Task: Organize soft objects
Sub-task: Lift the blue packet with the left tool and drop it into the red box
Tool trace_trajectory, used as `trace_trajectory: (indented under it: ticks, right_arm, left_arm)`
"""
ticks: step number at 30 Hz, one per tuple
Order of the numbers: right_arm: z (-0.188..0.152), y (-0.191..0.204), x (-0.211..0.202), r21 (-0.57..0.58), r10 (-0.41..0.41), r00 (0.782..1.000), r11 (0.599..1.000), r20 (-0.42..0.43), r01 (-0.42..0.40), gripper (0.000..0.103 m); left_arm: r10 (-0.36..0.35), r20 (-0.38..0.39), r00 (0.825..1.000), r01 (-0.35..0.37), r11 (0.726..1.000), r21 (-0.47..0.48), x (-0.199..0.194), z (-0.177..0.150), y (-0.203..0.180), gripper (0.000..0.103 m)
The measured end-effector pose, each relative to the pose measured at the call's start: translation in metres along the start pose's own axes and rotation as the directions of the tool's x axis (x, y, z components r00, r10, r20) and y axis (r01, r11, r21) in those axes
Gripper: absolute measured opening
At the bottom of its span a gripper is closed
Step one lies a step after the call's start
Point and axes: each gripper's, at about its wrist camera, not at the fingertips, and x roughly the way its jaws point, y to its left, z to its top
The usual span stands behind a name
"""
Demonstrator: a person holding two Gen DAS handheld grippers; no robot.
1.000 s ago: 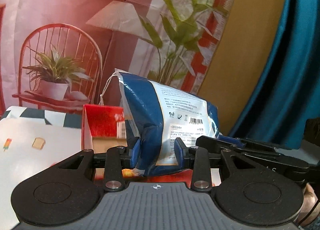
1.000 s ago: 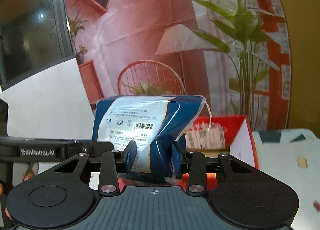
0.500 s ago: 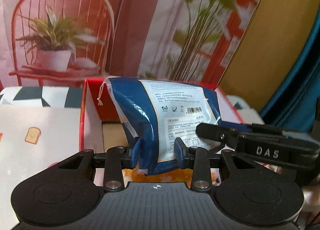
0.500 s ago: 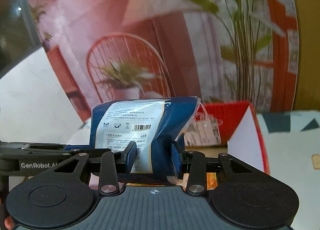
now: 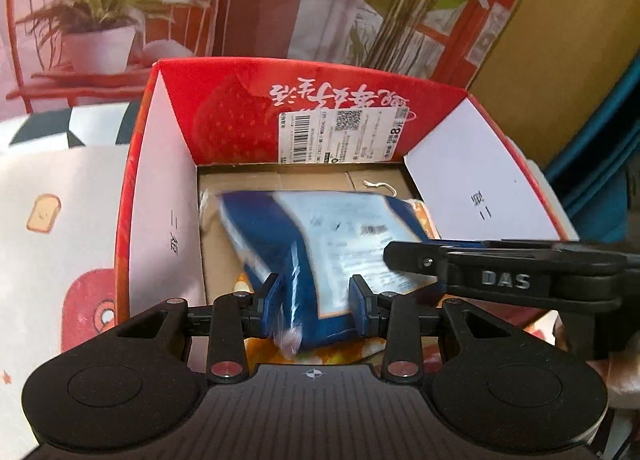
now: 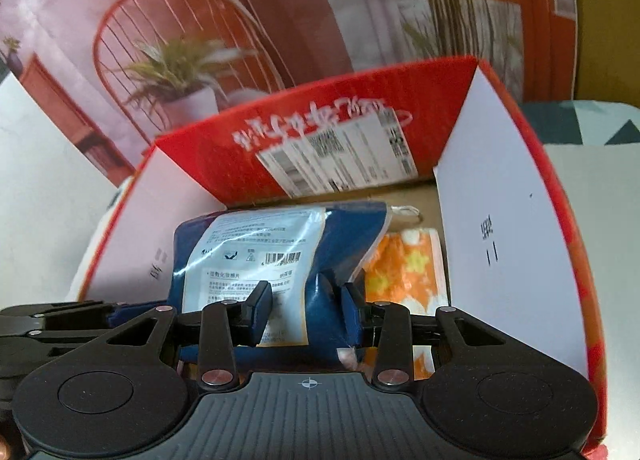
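Note:
A soft blue and white plastic pack (image 5: 320,244) with a barcode label hangs inside an open red cardboard box (image 5: 236,108). My left gripper (image 5: 316,302) is shut on the pack's near edge. My right gripper (image 6: 306,310) is shut on the same pack (image 6: 256,244) from the other side. The right gripper's black body (image 5: 504,280) crosses the right of the left wrist view. An orange and white flowered soft item (image 6: 404,264) lies on the box floor under the pack. The box (image 6: 500,228) has white inner side walls.
The box stands on a pale tablecloth (image 5: 52,196) with toast and red cartoon prints. A printed backdrop (image 5: 120,0) with a chair and potted plant hangs behind. A teal curtain (image 5: 600,140) is at the right. A shipping label (image 5: 340,136) sticks on the box's far wall.
Both grippers have lowered the pack from above the box rim down into the box. Both views now tilt down onto the box floor.

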Motion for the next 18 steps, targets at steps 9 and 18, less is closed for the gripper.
trace_trajectory:
  ticks: [9, 18]
  right_arm:
    - [-0.008, 0.010, 0.011, -0.044, -0.055, 0.998, 0.998, -0.032, 0.054, 0.031]
    - [-0.015, 0.018, -0.038, -0.110, -0.021, 0.988, 0.993, 0.155, 0.039, 0.032]
  left_arm:
    - [0.067, 0.066, 0.996, -0.071, 0.996, 0.061, -0.020, -0.004, -0.009, 0.038]
    - [0.070, 0.192, 0.979, -0.080, 0.996, 0.043, -0.065, -0.024, -0.012, 0.038]
